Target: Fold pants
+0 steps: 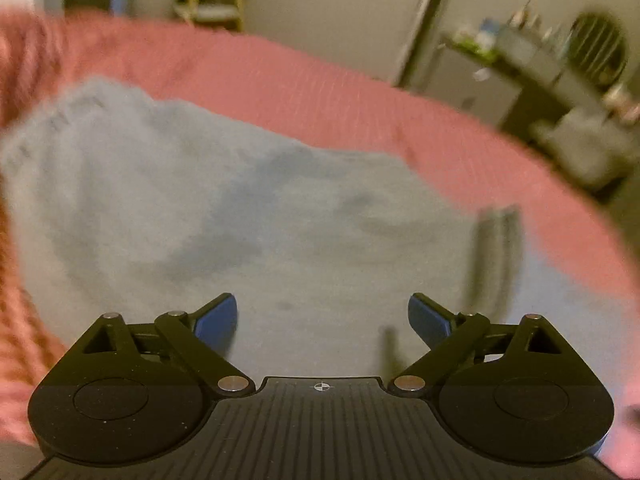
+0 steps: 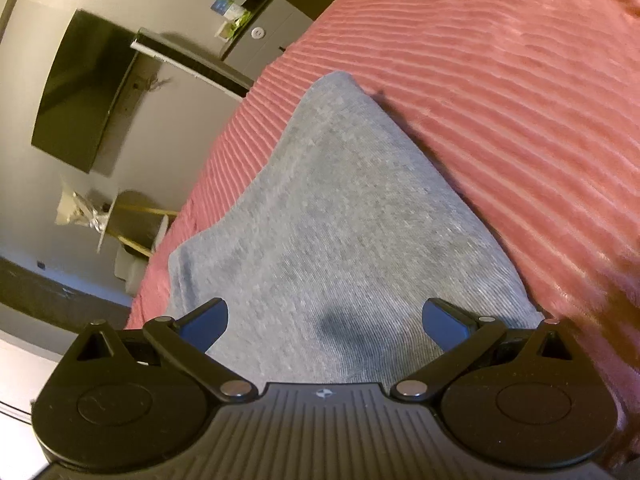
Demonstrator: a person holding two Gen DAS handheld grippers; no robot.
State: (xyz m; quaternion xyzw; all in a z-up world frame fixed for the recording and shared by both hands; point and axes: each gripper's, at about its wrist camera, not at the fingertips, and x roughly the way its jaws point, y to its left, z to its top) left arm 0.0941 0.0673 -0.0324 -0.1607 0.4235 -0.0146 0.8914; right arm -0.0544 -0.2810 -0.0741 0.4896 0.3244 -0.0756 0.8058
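Hovering above the grey pants (image 1: 248, 216), the left gripper (image 1: 322, 316) has its jaws spread wide with nothing between them. Likewise the right gripper (image 2: 325, 322) has its jaws apart and empty over the same cloth. Beyond, the pants lie flat on a bed's pink ribbed blanket (image 2: 500, 80).
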